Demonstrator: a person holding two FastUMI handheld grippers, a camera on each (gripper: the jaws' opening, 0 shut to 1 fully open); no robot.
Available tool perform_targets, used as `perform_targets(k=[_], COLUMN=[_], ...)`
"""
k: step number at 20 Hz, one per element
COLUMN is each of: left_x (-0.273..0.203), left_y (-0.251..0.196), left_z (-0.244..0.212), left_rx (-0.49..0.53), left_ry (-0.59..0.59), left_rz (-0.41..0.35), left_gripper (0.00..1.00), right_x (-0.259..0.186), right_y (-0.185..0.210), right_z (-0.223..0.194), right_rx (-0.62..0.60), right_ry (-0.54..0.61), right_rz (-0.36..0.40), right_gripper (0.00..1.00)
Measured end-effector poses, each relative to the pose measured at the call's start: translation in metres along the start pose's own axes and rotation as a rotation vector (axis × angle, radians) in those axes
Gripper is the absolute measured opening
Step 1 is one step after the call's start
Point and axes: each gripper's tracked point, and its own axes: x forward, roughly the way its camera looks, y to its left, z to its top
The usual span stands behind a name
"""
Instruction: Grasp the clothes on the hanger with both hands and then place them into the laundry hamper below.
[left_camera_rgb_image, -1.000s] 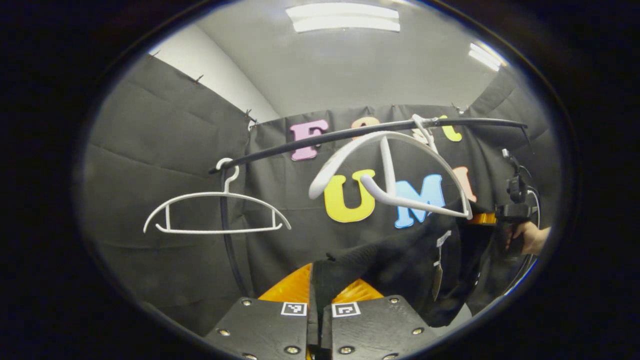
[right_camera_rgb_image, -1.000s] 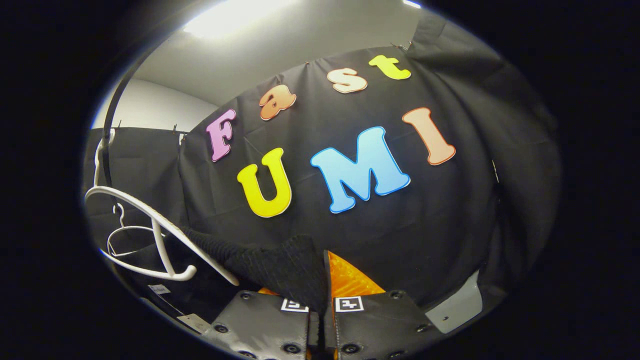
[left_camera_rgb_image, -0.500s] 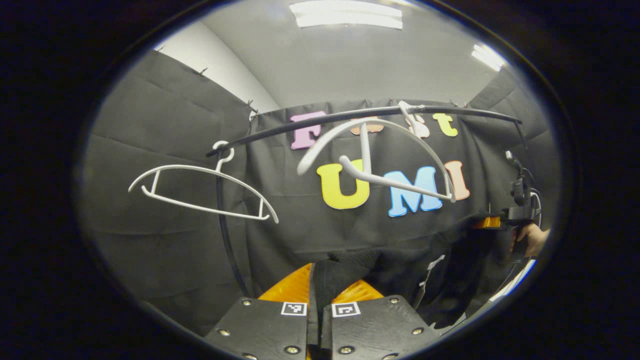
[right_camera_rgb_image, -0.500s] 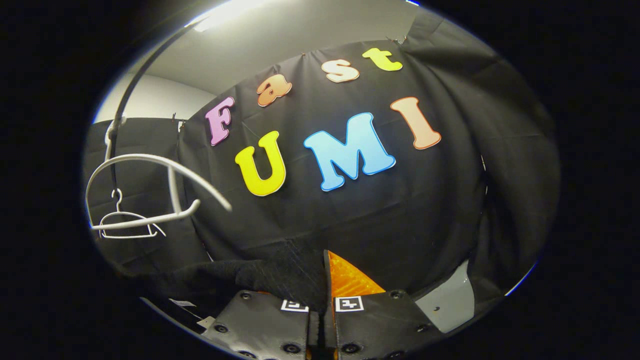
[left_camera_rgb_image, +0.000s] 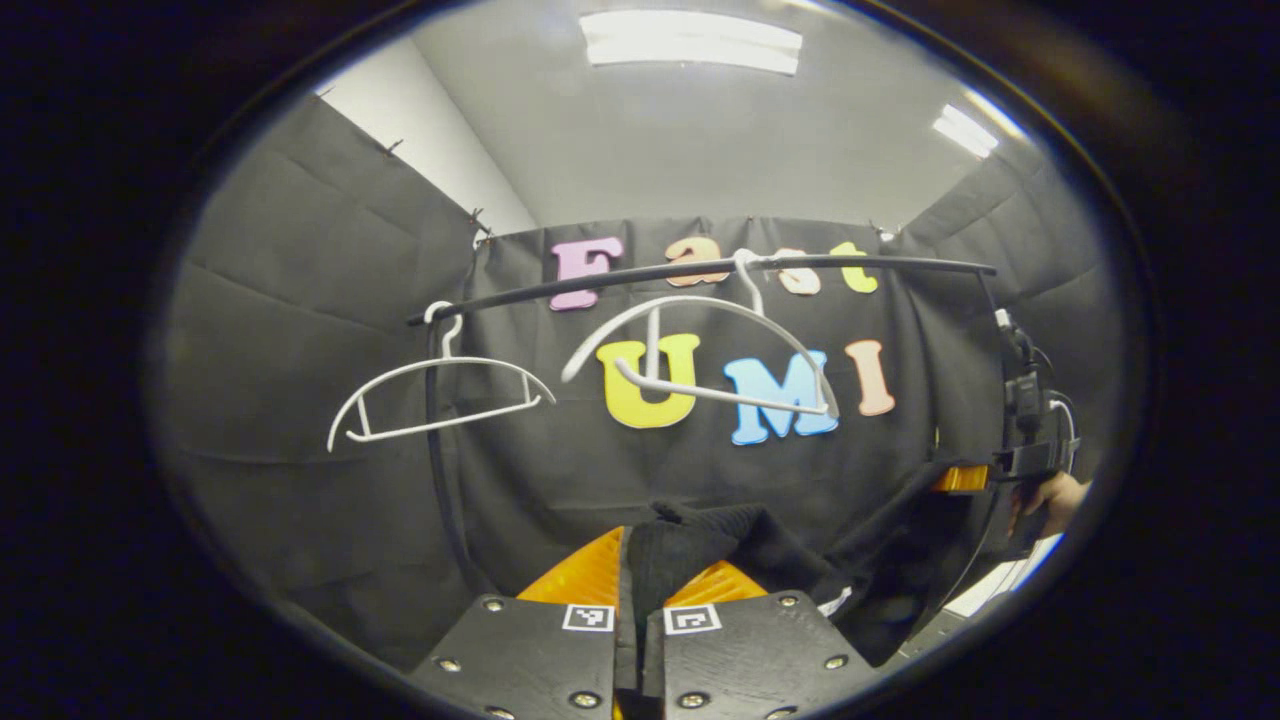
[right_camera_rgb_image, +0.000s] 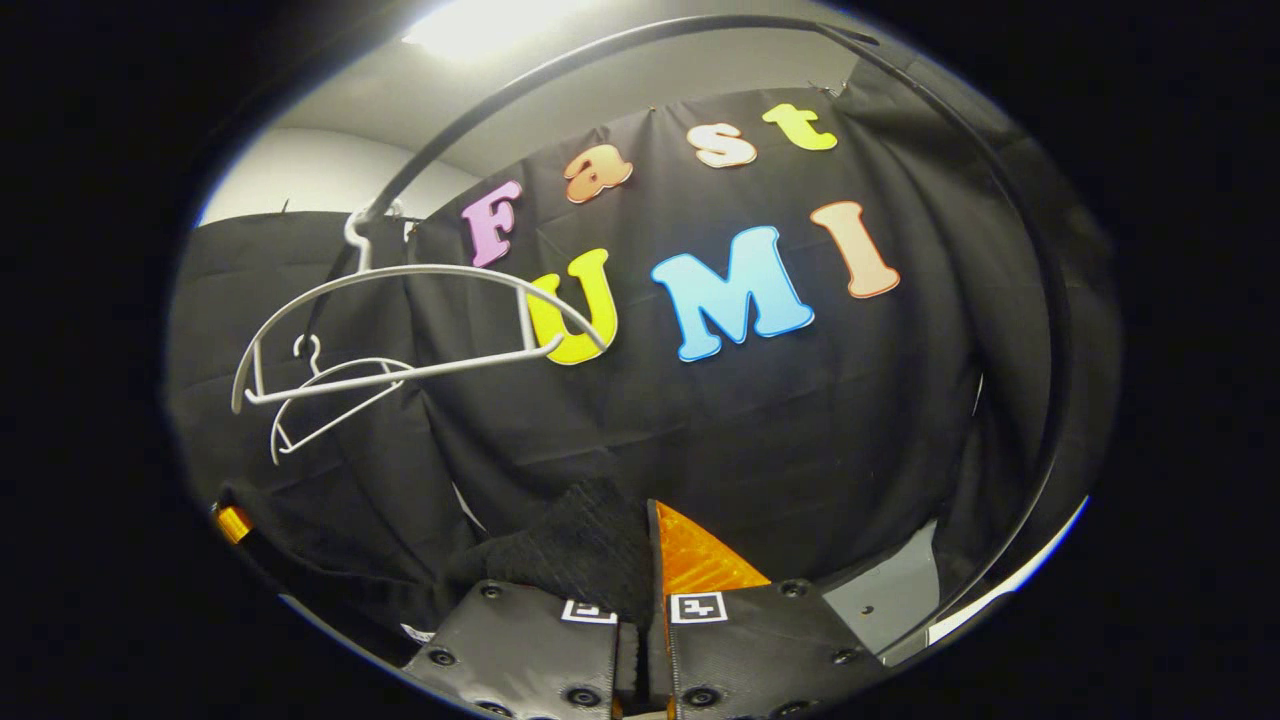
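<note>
Both of our grippers are clamped on the black garment (left_camera_rgb_image: 720, 535): left gripper (left_camera_rgb_image: 640, 600) pinching 1 edge, right gripper (right_camera_rgb_image: 645, 590) pinching another, with the cloth sagging between them, clear of the 2 white hangers (left_camera_rgb_image: 700, 350) on the rail (left_camera_rgb_image: 700, 268). We judge the loose middle could snag on the rack's upright (left_camera_rgb_image: 440, 480), or 1 thin pinch could slip, dropping it outside the hamper.
</note>
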Motion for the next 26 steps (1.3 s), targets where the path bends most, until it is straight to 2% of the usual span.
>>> perform_targets(k=[5,11,19,26], left_x=[-0.010,-0.012,0.001,-0.015], left_y=[-0.033,-0.061,-0.074,-0.070], left_z=[-0.007,-0.028,-0.119,-0.200], left_rx=[-0.064,-0.136,-0.145,-0.139], left_ry=[0.002,0.018,0.149,0.281], left_rz=[-0.081,-0.143,-0.163,-0.148], left_gripper=[0.02,0.03,0.04,0.04], right_x=[-0.032,-0.058,-0.066,-0.067], right_y=[0.039,0.072,0.063,0.046], right_z=[-0.021,-0.057,-0.157,-0.225], right_rx=[-0.017,0.022,0.022,-0.020], right_ry=[0.031,0.081,0.244,0.349], right_rz=[0.058,0.115,0.079,0.035], right_gripper=[0.08,0.08,0.09,0.08])
